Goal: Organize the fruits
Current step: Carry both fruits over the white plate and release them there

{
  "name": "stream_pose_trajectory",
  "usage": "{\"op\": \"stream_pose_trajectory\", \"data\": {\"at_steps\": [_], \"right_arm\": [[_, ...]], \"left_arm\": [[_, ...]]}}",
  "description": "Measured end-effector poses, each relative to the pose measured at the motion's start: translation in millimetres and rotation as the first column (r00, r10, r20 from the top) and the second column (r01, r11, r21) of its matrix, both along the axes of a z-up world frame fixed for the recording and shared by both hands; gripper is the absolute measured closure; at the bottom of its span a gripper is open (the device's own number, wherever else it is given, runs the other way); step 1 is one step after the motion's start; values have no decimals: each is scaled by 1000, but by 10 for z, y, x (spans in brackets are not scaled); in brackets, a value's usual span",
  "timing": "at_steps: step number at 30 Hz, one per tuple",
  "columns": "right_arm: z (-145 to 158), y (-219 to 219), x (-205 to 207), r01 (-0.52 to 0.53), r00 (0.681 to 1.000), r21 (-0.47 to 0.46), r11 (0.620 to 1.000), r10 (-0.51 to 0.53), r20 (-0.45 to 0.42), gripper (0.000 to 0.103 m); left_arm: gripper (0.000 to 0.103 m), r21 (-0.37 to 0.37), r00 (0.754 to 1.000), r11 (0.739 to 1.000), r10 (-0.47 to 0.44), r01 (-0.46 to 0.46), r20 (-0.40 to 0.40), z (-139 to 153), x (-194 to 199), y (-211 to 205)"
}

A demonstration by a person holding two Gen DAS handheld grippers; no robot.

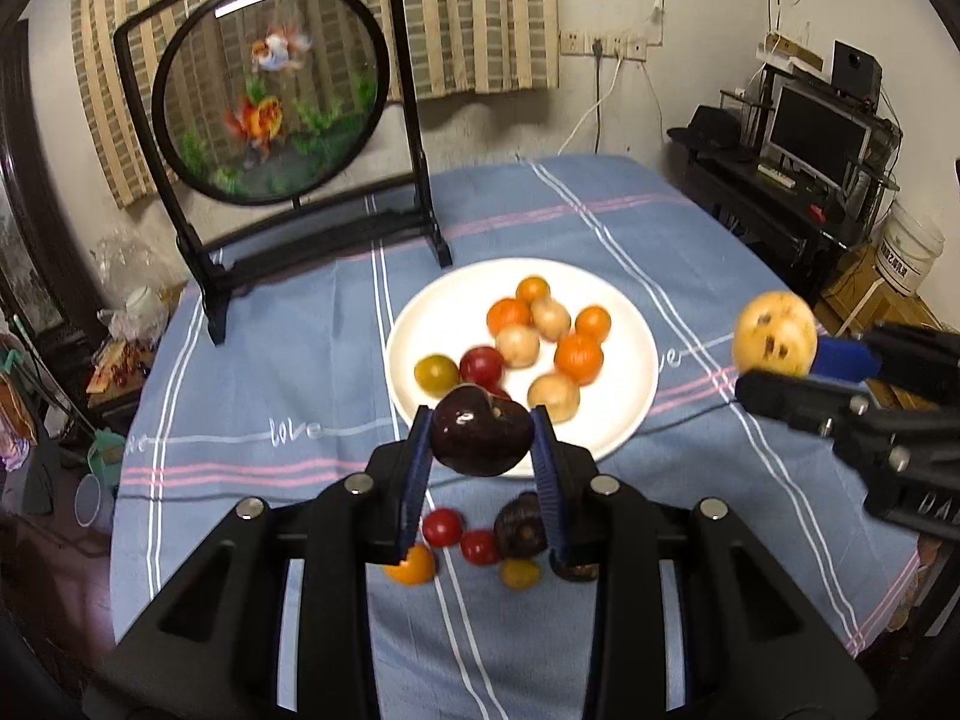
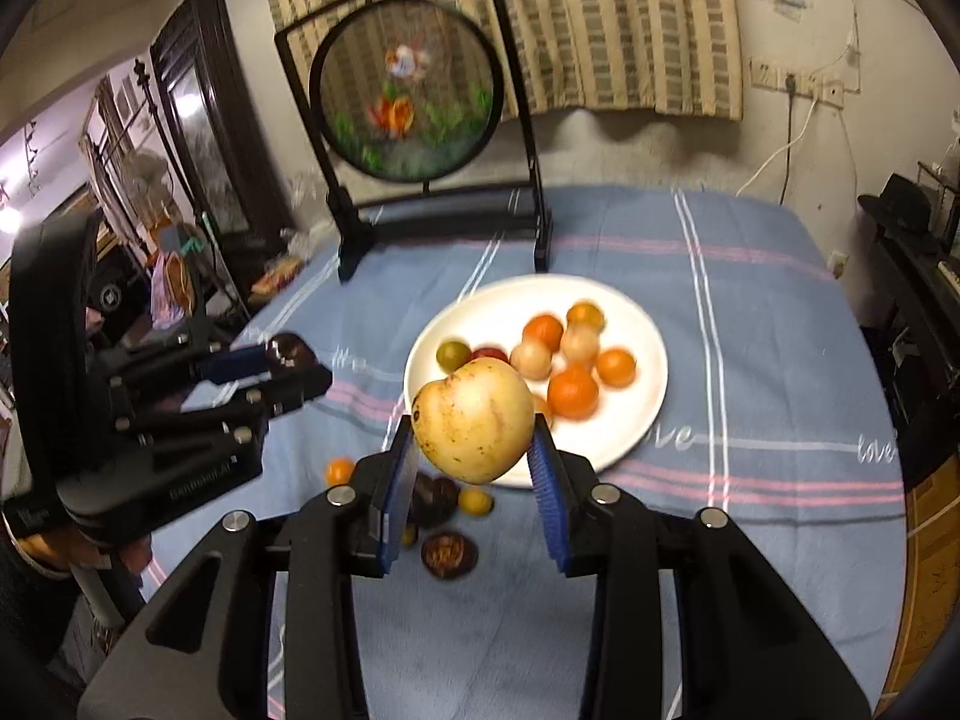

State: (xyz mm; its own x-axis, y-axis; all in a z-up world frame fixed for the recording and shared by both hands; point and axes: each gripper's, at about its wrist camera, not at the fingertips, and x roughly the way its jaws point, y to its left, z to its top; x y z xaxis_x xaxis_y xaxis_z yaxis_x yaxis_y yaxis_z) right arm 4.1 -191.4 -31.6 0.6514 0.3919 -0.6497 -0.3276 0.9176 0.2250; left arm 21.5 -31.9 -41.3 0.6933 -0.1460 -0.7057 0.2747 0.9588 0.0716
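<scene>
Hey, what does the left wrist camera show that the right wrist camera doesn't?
Only the left wrist view shows the computer monitor and white bucket. Only the right wrist view shows the glass-door cabinet. Both show the white plate of fruit, the goldfish screen, the left gripper shut on a dark plum, and the right gripper shut on a yellow fruit.

Left gripper [image 1: 483, 441] jaws clamped; right gripper [image 2: 474, 450] likewise.

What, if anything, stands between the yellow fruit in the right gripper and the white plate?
Nothing visible does. The right gripper holds the yellow fruit in the air just short of the white plate, whose near edge is bare.
</scene>
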Motion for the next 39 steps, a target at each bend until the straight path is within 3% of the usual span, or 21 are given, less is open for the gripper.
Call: {"op": "stream_pose_trajectory", "data": {"at_steps": [11, 18, 25, 30, 39], "right_arm": [[393, -97, 263, 46, 994, 45, 998, -50, 100, 66], [566, -177, 352, 86, 984, 58, 995, -94, 149, 66], [295, -258, 428, 108, 990, 48, 993, -112, 88, 66], [82, -265, 497, 117, 993, 55, 992, -119, 24, 66], [-49, -254, 599, 112, 994, 44, 993, -112, 0, 66]], "left_arm": [[71, 8, 999, 1000, 2, -2, 42, 149, 259, -30], [70, -38, 994, 997, 73, -70, 86, 333, 494, 216], [70, -29, 992, 993, 116, -115, 40, 171, 606, 409], [70, -20, 994, 994, 107, -107, -1, 6, 650, 358], [70, -21, 997, 997, 72, -73, -36, -137, 781, 152]]}}
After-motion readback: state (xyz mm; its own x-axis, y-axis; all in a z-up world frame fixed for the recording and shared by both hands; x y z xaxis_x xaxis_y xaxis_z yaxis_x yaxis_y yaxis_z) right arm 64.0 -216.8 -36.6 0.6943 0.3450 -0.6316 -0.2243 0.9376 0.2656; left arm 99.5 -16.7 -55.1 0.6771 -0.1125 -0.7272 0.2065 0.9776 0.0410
